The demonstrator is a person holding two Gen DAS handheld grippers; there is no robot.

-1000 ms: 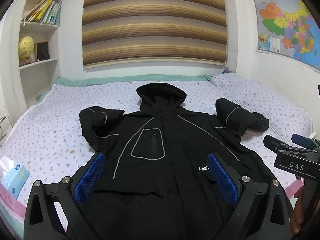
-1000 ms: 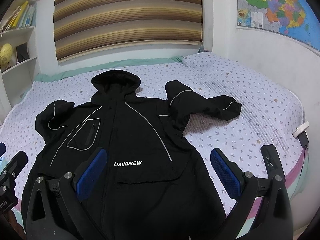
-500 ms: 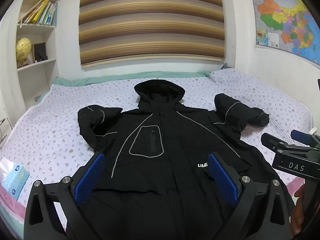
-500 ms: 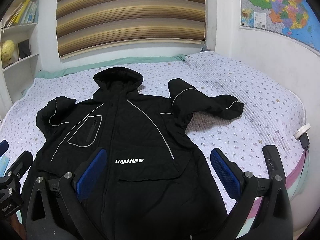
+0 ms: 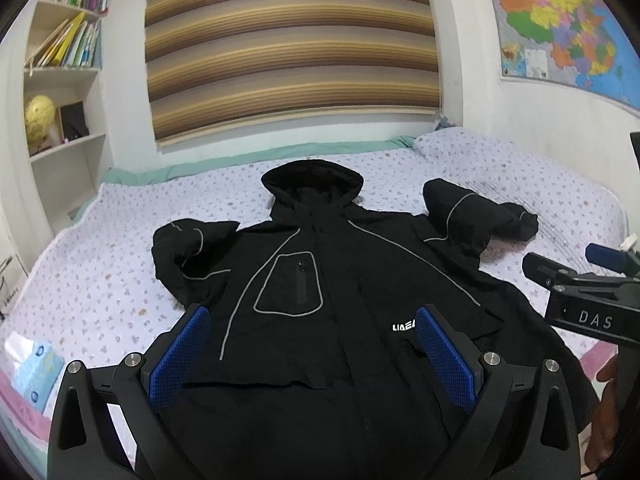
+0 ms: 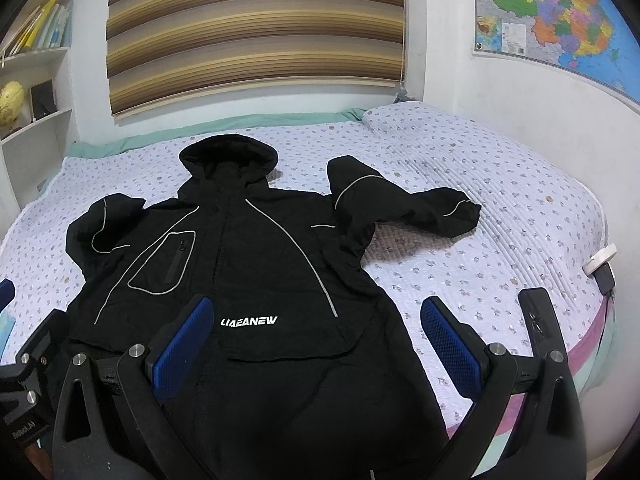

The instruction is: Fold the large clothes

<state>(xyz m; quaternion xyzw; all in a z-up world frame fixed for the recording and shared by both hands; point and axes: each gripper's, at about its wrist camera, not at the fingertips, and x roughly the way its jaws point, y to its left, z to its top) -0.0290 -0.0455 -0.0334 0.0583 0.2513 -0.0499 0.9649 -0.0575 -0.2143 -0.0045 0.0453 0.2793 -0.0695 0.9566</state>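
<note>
A black hooded jacket [image 5: 320,280] with grey piping lies face up on the bed, hood toward the far wall; it also shows in the right wrist view [image 6: 248,272]. Its left sleeve [image 5: 188,248] is bunched by the body and its right sleeve [image 6: 404,208] sticks out to the right. My left gripper [image 5: 312,344] is open and empty above the jacket's lower front. My right gripper [image 6: 316,336] is open and empty above the lower right front near the white logo [image 6: 248,322]. The right gripper also shows in the left wrist view [image 5: 560,280].
The bed [image 5: 100,272] has a lilac flowered cover and a pink front edge. A blue tissue pack [image 5: 34,368] lies at the front left. A white charger [image 6: 600,264] lies at the right edge. Bookshelves [image 5: 64,80] stand at left; a map [image 6: 552,16] hangs at right.
Both grippers have tilted or lifted slightly, so the jacket sits a little lower in both views. Both stay open and the jacket has not moved.
</note>
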